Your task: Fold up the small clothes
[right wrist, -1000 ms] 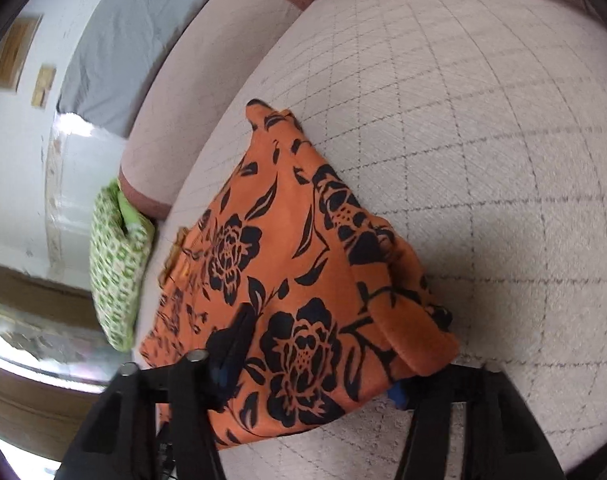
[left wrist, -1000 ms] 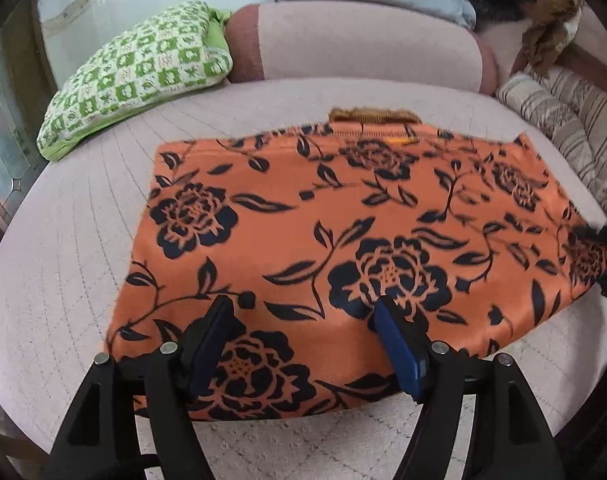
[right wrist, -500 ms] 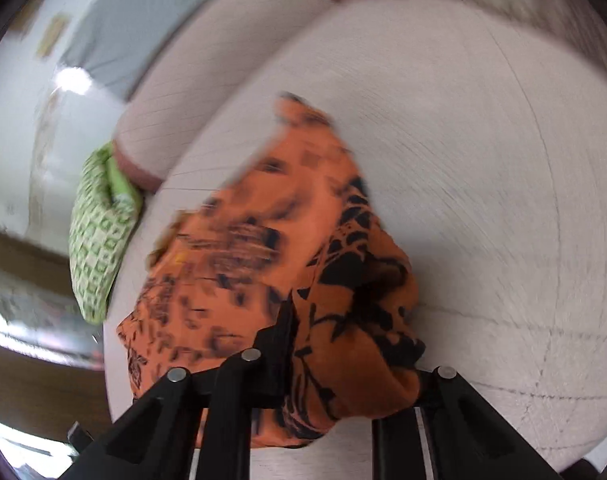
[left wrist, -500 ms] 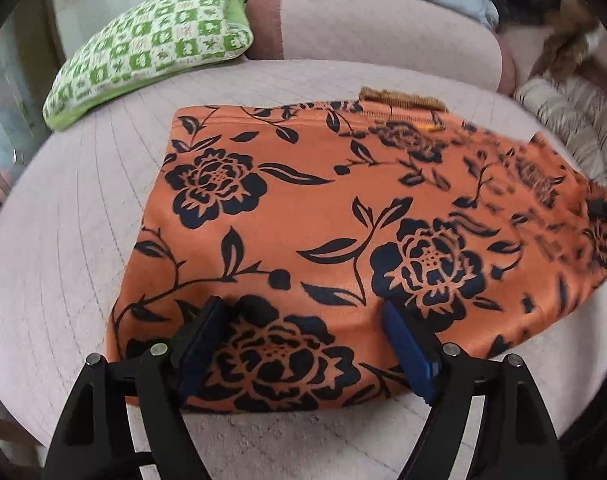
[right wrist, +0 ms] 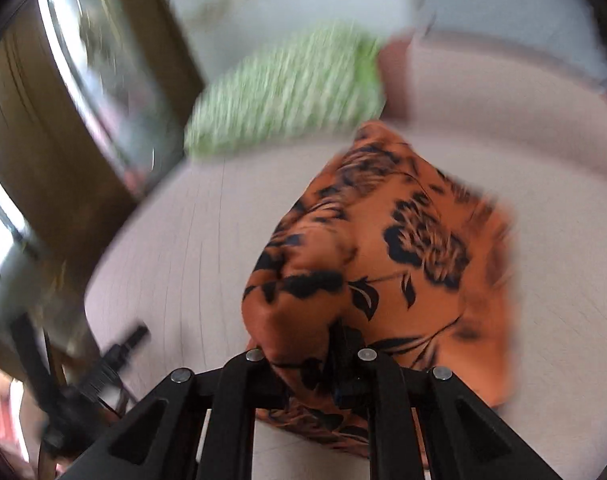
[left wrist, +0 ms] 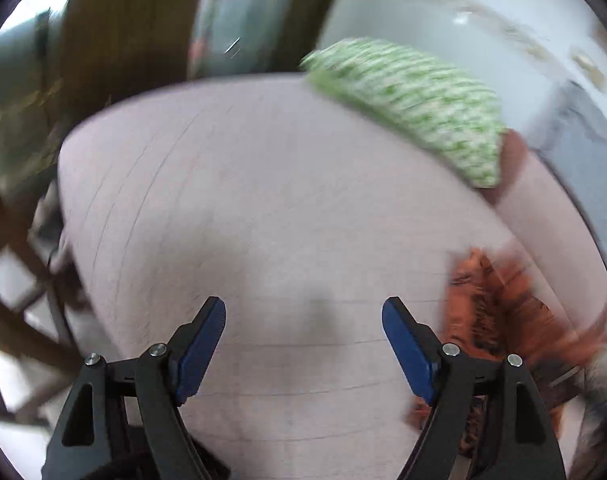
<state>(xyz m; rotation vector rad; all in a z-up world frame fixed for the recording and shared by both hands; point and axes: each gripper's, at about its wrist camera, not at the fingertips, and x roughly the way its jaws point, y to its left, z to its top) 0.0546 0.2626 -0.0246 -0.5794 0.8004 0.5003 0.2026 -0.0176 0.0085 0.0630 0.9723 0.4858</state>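
- Pale pink quilted upholstered seat surface (left wrist: 263, 208), stitched in thin dark lines; it is seen filling the middle of both wrist views, with a rounded backrest cushion of the same cloth (right wrist: 503, 96) at its far edge.
- Orange cloth garment printed with black flowers and leaves (right wrist: 407, 256); it is laid on the seat surface in a bunched, partly doubled heap, one gathered corner being lifted toward the right wrist camera. In the left wrist view only a blurred part (left wrist: 499, 312) is shown, at the right edge, just beside the right-hand finger.
- Green-and-white checked pillow (left wrist: 415, 100); it is rested at the far edge of the seat against the backrest, well apart from the garment in the left view and near its far tip in the right view (right wrist: 287, 92).
- Right gripper (right wrist: 323, 360), black-framed; it is clamped together on the gathered fold of the garment.
- Left gripper (left wrist: 303, 344), black-framed with blue pads (left wrist: 199, 348); its fingers are spread wide apart over bare seat cloth, nothing being held.
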